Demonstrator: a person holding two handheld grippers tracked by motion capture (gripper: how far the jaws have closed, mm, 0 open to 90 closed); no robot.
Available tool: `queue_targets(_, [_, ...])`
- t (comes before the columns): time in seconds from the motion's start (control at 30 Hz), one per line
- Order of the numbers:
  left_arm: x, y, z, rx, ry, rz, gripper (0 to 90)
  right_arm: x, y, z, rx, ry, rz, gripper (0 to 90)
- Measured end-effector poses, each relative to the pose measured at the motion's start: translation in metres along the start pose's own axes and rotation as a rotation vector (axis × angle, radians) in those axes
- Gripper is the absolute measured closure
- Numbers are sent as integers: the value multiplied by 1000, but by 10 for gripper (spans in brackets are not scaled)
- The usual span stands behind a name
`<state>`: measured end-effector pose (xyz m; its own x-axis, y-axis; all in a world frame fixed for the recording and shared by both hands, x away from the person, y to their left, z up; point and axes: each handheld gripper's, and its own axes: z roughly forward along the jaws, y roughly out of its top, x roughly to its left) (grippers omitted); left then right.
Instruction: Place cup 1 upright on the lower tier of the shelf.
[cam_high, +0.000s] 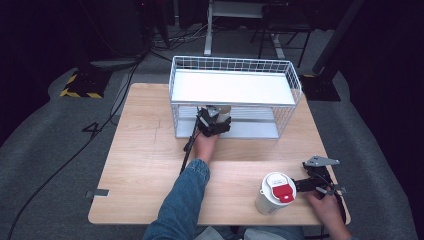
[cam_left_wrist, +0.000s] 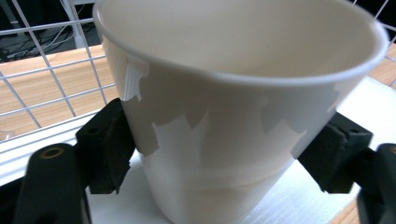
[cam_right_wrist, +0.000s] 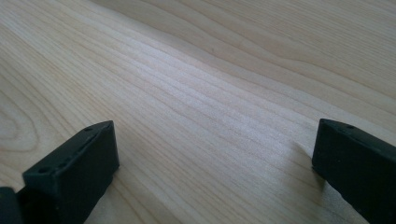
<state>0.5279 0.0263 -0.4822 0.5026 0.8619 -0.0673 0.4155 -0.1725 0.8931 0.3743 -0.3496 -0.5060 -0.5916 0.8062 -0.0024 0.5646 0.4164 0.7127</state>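
Left gripper view: white paper cup (cam_left_wrist: 233, 116) sits between barely parted pads (cam_left_wrist: 109, 147), touching both

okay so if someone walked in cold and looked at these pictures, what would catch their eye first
Probably the white wire rack at the table's far edge, with the left gripper reaching into its lower shelf. There its jaws flank a white paper cup. Next, the white canister with a red lid flap near the front right, beside the open right gripper.

light: bright tabletop, dark surroundings | shadows: soft | blur: close cup (cam_left_wrist: 233, 116) soft-focused
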Motion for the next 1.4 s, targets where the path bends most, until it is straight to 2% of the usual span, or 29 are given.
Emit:
queue_targets(0.13, [3,-1,-1,-1,-11,-29,93,0,0,0,0,0,0,7])
queue_targets(0.17, [5,0,-3,3,-7,-21,44,0,0,0,0,0,0,7])
queue_targets(0.27, [4,0,-6,-10,-20,-28,9,0,0,0,0,0,0,7])
queue_targets(0.33, [4,0,-7,-9,-24,-20,2,0,0,0,0,0,0,7])
queue_targets(0.37, [4,0,-10,-4,-24,-2,2,0,0,0,0,0,0,7])
queue_targets(0.4, [2,0,-14,-7,15,-4,2,0,0,0,0,0,0,7])
queue_targets(0.43, [2,0,-16,-10,-32,17,2,0,0,0,0,0,0,7])
queue_targets(0.47, [2,0,-18,-11,-42,22,1,0,0,0,0,0,0,7])
queue_targets(0.57, [-1,0,-25,-7,-33,36,1,0,0,0,0,0,0,7])
queue_targets(0.87, [-6,-3,-48,-11,-59,43,1,0,0,0,0,0,0,6])
queue_targets(0.97, [-9,-3,-61,-20,-69,53,1,0,0,0,0,0,0,7])
queue_targets(1.0, [-9,-3,-61,-20,-69,53,1,0,0,0,0,0,0,7])
queue_targets(1.2, [-12,-3,-90,-28,-96,79,1,0,0,0,0,0,0,7])
queue_targets(1.3, [-12,-3,-97,-31,-101,77,1,0,0,0,0,0,0,7])
queue_targets(1.4, [-11,-3,-110,-25,-115,68,1,0,0,0,0,0,0,7])
